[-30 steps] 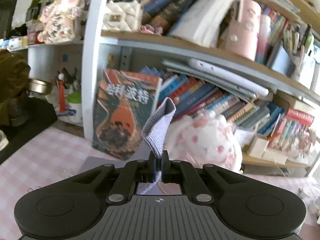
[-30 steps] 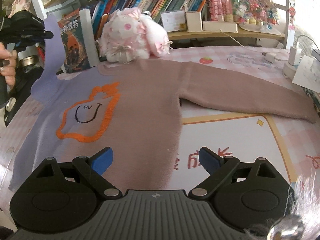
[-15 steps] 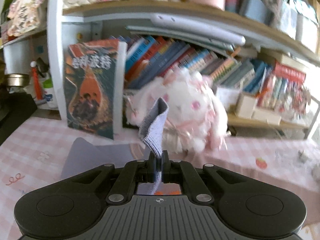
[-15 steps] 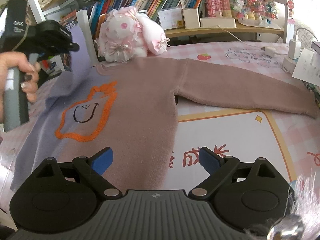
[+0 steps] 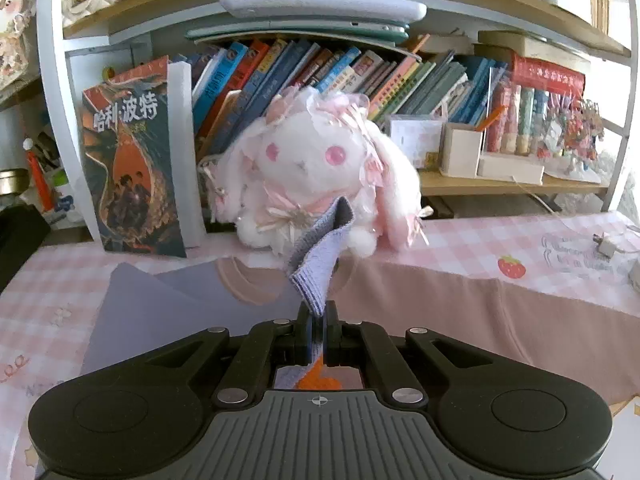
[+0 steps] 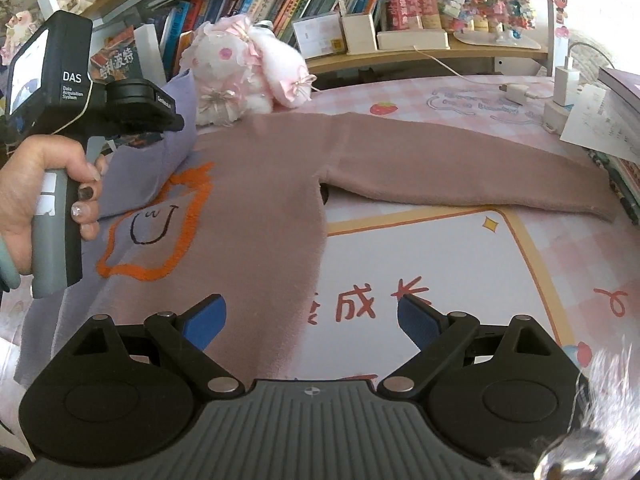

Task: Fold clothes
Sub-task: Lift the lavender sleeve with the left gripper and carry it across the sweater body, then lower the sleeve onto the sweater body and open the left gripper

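A sweater [image 6: 256, 208], half lavender and half dusty pink with an orange outline and a smiley face, lies flat on the table. Its pink right sleeve [image 6: 460, 176] is stretched out to the right. My left gripper [image 5: 316, 320] is shut on the lavender left sleeve cuff [image 5: 320, 256] and holds it lifted above the sweater's body. In the right wrist view the left gripper [image 6: 176, 120] hangs over the sweater's left shoulder with the lavender sleeve [image 6: 160, 164] draped under it. My right gripper [image 6: 312, 320] is open and empty, above the sweater's lower hem.
A white and pink plush rabbit [image 5: 320, 168] sits at the back of the table against a bookshelf [image 5: 360, 72]. A charger with cable [image 6: 564, 84] and papers [image 6: 600, 124] lie at the far right. A pink checked cloth [image 6: 440, 264] with printed characters covers the table.
My left gripper has carried the lavender cuff to the right, from beside the bookshelf post to over the sweater's body. The sleeve now folds inward. The right gripper stayed open and nearly still.
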{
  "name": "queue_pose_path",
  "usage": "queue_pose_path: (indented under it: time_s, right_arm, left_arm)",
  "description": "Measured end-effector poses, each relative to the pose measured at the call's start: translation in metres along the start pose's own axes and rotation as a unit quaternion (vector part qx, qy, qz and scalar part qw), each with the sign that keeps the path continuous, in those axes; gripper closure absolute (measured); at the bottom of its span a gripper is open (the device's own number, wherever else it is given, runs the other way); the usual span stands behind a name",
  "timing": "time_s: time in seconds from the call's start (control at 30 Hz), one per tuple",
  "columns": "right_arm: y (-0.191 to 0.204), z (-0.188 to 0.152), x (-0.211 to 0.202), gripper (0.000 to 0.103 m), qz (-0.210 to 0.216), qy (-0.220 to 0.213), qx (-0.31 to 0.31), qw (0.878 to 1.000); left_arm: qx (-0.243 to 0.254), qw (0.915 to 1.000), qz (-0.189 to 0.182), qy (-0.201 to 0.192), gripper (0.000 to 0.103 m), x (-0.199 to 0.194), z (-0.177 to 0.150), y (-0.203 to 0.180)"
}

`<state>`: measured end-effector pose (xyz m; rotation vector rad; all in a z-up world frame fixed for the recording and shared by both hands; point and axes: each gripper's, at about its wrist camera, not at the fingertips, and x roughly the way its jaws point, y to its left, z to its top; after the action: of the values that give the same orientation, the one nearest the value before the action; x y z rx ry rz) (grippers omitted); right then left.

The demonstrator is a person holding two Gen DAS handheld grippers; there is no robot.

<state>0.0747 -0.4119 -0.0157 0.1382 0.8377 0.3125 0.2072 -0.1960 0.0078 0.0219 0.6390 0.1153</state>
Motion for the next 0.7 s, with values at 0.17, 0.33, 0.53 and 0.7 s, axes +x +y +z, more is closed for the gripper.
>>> queue_pose_path:
  time_s: [0.17,0.33,0.53,0.7]
  right_arm:
    - [0.0,0.0,-0.001,0.01,-0.002,0.002,-0.005,1.0]
    - [-0.001,0.0,-0.001,0.01,-0.003,0.004,-0.008,1.0]
    - [-0.003,0.0,-0.002,0.01,-0.004,0.004,-0.007,1.0]
    - [-0.001,0.0,0.001,0.01,0.002,0.009,-0.012,1.0]
  left_arm:
    - [0.002,1.0,-0.004,0.008,0.1,0.004,-0.002,-0.004]
    - [0.008,0.9998,-0.007,0.015,0.1,0.006,-0.005,-0.009]
    - [-0.012,0.9986,-0.022,0.047,0.084,0.01,-0.013,-0.009]
    - [-0.044,0.9968,-0.062,0.026,0.047,-0.01,-0.019,0.003]
